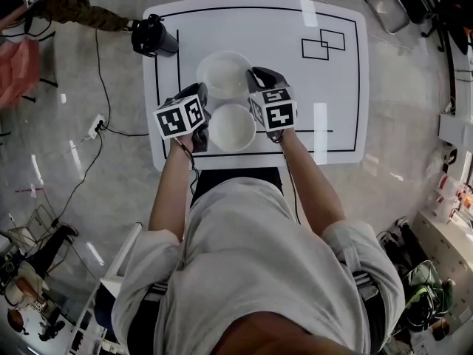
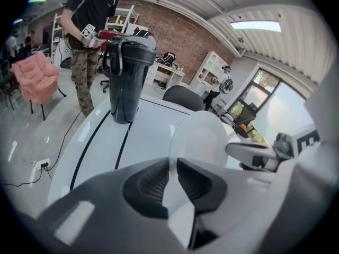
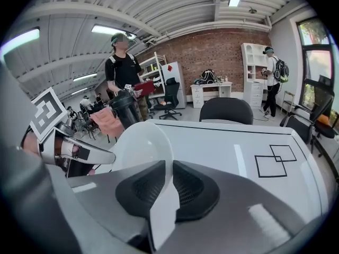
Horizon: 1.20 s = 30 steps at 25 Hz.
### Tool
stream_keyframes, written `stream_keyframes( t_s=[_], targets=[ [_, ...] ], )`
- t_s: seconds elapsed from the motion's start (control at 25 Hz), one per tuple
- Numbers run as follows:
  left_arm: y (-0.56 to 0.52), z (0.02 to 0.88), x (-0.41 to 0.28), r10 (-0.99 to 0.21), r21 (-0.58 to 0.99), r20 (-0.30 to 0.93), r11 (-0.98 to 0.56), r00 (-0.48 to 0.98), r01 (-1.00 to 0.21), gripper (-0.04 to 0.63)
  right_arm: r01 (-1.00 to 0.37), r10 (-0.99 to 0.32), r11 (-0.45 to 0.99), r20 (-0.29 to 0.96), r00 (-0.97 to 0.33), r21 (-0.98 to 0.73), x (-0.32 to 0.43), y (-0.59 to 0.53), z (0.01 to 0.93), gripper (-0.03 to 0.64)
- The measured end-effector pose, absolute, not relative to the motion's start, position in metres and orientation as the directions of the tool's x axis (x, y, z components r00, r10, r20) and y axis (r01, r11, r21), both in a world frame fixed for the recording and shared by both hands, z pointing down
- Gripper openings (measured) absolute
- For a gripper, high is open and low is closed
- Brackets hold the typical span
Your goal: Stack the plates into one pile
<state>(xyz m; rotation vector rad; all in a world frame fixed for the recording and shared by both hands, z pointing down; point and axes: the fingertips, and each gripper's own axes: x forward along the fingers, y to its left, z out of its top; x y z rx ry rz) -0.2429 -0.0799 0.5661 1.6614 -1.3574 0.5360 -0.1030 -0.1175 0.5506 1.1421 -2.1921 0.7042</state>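
Jaws of left gripper point(image 2: 173, 165) and right gripper point(image 3: 170, 168) pinched opposite rims of one round white plate point(image 1: 224, 74), presumably for steady transfer onto the second white plate point(image 1: 231, 128).

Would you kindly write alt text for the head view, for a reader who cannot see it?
From above, a person grips one white plate by opposite rims, left tongs and right tongs both closed on it, at a white table. A second white plate lies nearer the person; a black jug stands at the table's far left corner.
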Motion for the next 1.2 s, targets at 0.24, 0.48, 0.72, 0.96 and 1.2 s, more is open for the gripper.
stream_keyframes(
  t_s=[0.24, 0.48, 0.72, 0.96, 1.2],
  targets=[
    [-0.055, 0.562, -0.237, -0.534, 0.363, 0.782, -0.032, 0.323, -0.931, 0.047, -0.859, -0.57, 0.479, 0.681, -0.459, -0.179, -0.097, -0.091, 0.544, 0.046],
    [-0.028, 0.56, -0.233, -0.517, 0.368, 0.784, -0.059, 0.344, -0.928, 0.044, -0.876, -0.576, 0.449, 0.693, -0.434, -0.176, -0.092, -0.059, 0.542, 0.046],
    [-0.01, 0.567, -0.231, -0.498, 0.376, 0.786, -0.087, 0.367, -0.922, 0.044, -0.88, -0.569, 0.447, 0.707, -0.42, -0.163, -0.09, -0.041, 0.548, 0.046],
    [0.013, 0.571, -0.233, -0.478, 0.381, 0.793, -0.094, 0.377, -0.92, 0.043, -0.881, -0.556, 0.455, 0.731, -0.395, -0.131, -0.092, -0.019, 0.551, 0.046],
    [0.035, 0.575, -0.237, -0.459, 0.39, 0.803, -0.078, 0.38, -0.918, 0.043, -0.876, -0.525, 0.466, 0.759, -0.384, -0.122, -0.096, 0.004, 0.555, 0.046]
  ],
)
